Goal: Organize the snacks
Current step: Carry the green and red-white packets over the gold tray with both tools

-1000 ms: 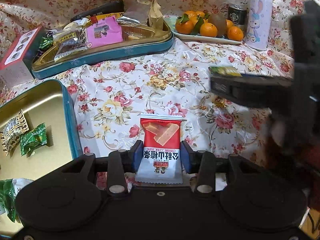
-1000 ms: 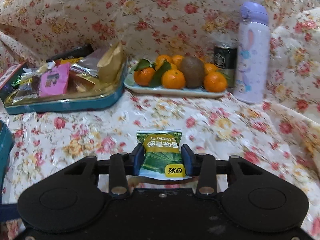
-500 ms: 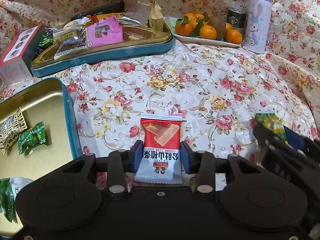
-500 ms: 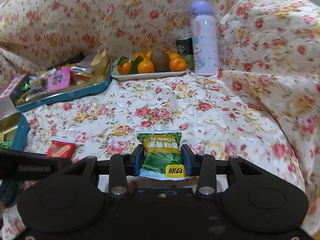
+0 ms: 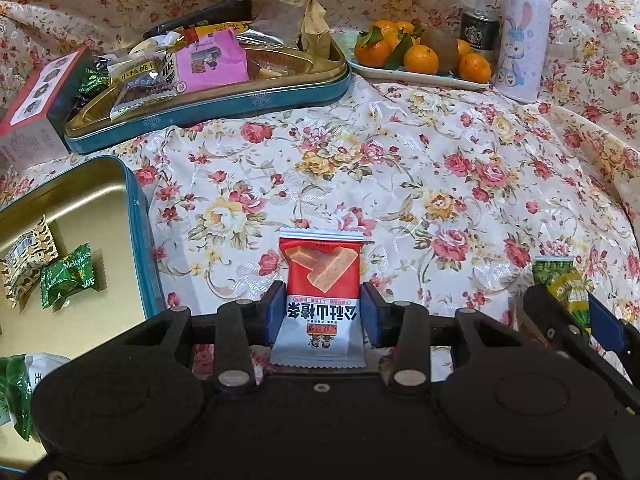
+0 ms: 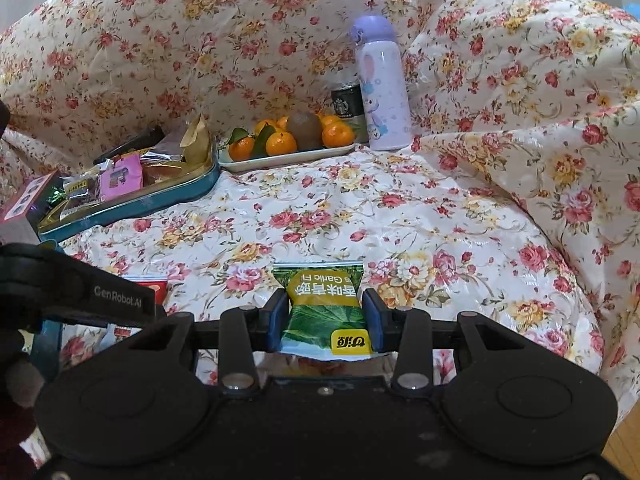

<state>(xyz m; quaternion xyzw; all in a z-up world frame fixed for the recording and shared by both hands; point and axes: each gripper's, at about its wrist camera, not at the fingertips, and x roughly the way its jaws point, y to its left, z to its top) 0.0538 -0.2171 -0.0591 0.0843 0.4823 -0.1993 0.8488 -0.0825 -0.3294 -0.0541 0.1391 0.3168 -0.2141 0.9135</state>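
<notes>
My left gripper [image 5: 321,309] is shut on a red and white snack packet [image 5: 319,296], held above the floral cloth just right of an open teal tin [image 5: 138,236] with a gold inside. That tin holds a few wrapped sweets [image 5: 66,276]. My right gripper [image 6: 324,314] is shut on a green garlic-pea packet [image 6: 325,308], held low over the cloth. It also shows in the left wrist view [image 5: 564,284] at the right edge. The left gripper's body [image 6: 76,292] sits at the left of the right wrist view.
A second teal tin lid [image 5: 248,96] piled with mixed snacks stands at the back left, with a small box [image 5: 36,100] beside it. A plate of oranges [image 5: 416,56], a coffee can [image 5: 478,34] and a lilac bottle [image 5: 522,32] stand at the back right.
My right gripper has pulled back and down with the green packet, from high at the right of the left view to low beside the left gripper. The left gripper stays still.
</notes>
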